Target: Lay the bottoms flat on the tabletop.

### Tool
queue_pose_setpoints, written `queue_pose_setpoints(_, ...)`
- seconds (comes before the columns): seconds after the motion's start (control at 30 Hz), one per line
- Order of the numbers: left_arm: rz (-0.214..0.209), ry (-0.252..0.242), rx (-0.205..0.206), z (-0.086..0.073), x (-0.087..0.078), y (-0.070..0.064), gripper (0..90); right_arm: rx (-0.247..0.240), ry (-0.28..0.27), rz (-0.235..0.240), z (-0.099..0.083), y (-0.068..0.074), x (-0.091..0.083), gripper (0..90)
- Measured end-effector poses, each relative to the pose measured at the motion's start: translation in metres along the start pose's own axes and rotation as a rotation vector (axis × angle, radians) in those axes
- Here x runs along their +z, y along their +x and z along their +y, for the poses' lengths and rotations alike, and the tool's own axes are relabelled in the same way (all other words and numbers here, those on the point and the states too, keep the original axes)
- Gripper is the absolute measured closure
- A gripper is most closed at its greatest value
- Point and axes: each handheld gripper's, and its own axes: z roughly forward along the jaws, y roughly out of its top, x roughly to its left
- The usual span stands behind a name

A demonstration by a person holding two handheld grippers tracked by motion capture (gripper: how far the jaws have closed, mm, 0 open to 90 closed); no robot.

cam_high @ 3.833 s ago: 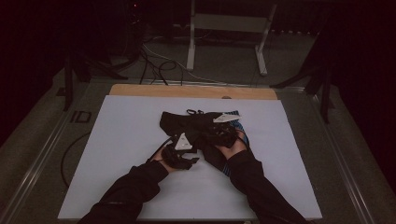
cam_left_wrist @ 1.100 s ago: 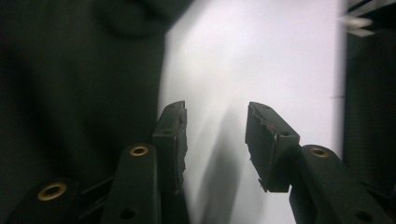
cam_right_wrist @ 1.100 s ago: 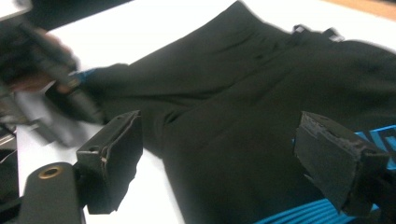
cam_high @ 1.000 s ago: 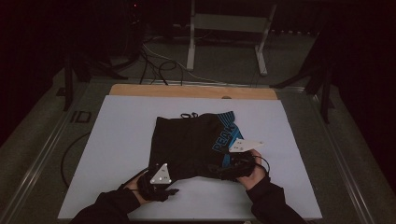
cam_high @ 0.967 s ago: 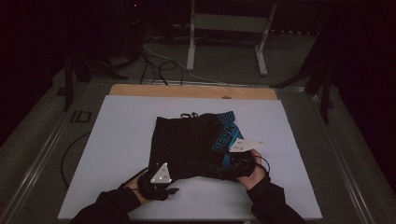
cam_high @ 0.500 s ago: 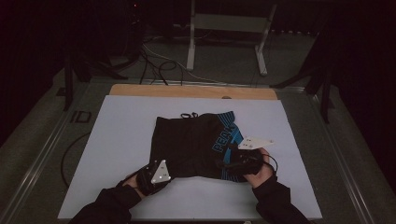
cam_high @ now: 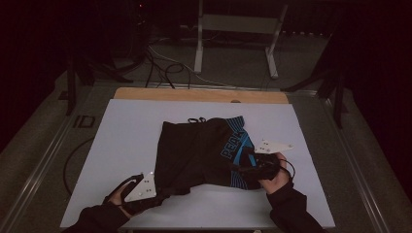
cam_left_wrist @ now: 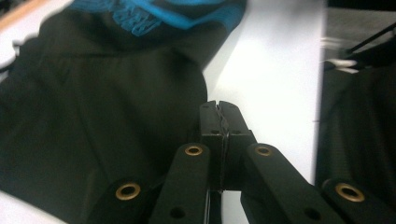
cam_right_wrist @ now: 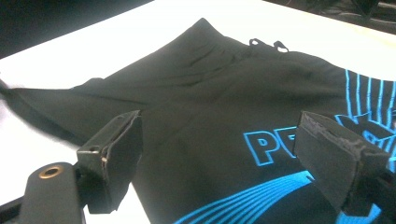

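Observation:
Black shorts (cam_high: pixel 199 150) with blue stripes and lettering lie spread on the white table (cam_high: pixel 126 131), drawstring toward the far side. My left gripper (cam_high: pixel 163 191) sits at the shorts' near left corner with its grey plate on top. In the left gripper view its jaws are pressed together (cam_left_wrist: pixel 218 106) right at the cloth's edge (cam_left_wrist: pixel 93 116), holding the hem. My right gripper (cam_high: pixel 243 170) rests over the near right leg. In the right gripper view it stands open (cam_right_wrist: pixel 224 140), and the blue print (cam_right_wrist: pixel 266 144) lies between its pads.
A wooden strip (cam_high: pixel 199 94) runs along the table's far edge. A dark cable (cam_high: pixel 73 160) loops off the table's left side. Beyond the table, a white metal stand (cam_high: pixel 233 24) and loose cables (cam_high: pixel 160 63) are on the floor.
The left gripper has slid left and toward the near edge, drawing the shorts' near left corner out with it. The right gripper has shifted slightly right on the blue-printed leg.

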Motion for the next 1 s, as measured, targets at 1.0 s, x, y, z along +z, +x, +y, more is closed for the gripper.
queue_pose_setpoints(1.0,-0.096,0.178,0.162,-0.010,0.070,-0.023,63.5,0.021,0.000,-0.015,-0.007,-0.009,-0.008,15.4)
